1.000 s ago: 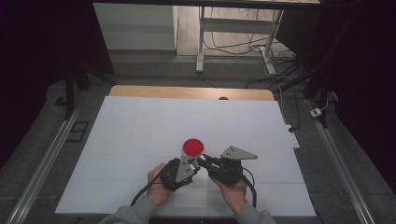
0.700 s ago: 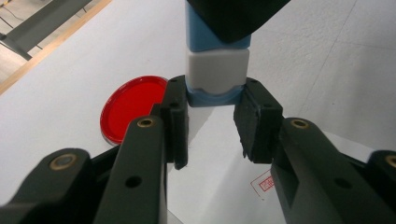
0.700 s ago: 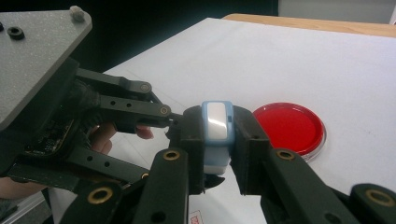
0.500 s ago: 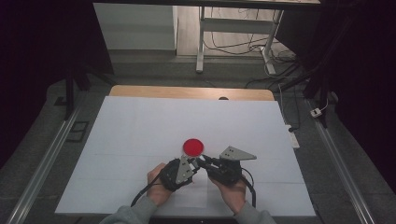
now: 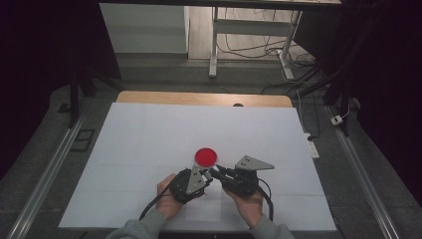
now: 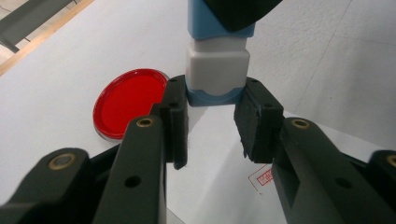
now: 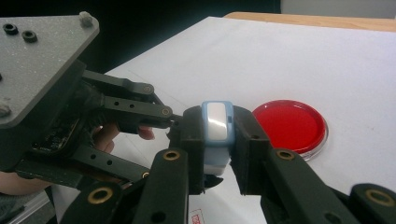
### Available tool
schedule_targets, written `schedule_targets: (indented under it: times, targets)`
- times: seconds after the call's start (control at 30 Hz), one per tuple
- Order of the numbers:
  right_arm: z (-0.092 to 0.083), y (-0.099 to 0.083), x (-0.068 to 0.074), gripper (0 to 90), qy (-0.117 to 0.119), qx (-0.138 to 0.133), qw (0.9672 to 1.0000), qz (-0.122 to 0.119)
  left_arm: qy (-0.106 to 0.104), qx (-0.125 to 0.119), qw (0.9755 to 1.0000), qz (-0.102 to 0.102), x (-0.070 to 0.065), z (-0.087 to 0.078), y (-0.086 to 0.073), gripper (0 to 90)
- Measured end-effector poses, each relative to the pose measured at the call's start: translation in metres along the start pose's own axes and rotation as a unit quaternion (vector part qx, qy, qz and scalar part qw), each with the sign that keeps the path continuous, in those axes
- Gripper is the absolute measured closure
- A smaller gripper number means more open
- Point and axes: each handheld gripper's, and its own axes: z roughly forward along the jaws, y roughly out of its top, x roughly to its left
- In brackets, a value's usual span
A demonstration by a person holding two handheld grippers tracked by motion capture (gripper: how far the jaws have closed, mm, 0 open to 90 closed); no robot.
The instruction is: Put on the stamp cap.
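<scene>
Both hands sit close together near the front of the table. The left gripper and the right gripper point at each other, tips almost touching. Both have their jaws squeezed in.

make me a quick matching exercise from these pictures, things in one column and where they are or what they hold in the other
Things:
1. red ink pad
2. stamp
3. left hand-held gripper
4. red stamp mark

Places or states:
A. printed on the paper under the jaws
B. shut on the stamp's lower blue end
C. lying flat on the white sheet
D. held between both grippers

Pairs: 1-C, 2-D, 3-B, 4-A
</scene>
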Motion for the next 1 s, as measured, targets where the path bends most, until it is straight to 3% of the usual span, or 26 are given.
schedule_targets:
  times: [0.4, 1.0]
  targets:
    - [-0.001, 0.000, -0.003, 75.4, 0.008, -0.007, 0.9999, 0.005, -0.007, 0.000, 1.0000, -0.003, 0.002, 0.000, 0.000, 63.1]
    - [-0.010, 0.004, -0.015, 75.4, 0.033, -0.030, 0.9987, 0.026, -0.026, 0.009, 0.9994, -0.023, 0.010, -0.008, -0.005, 47.3]
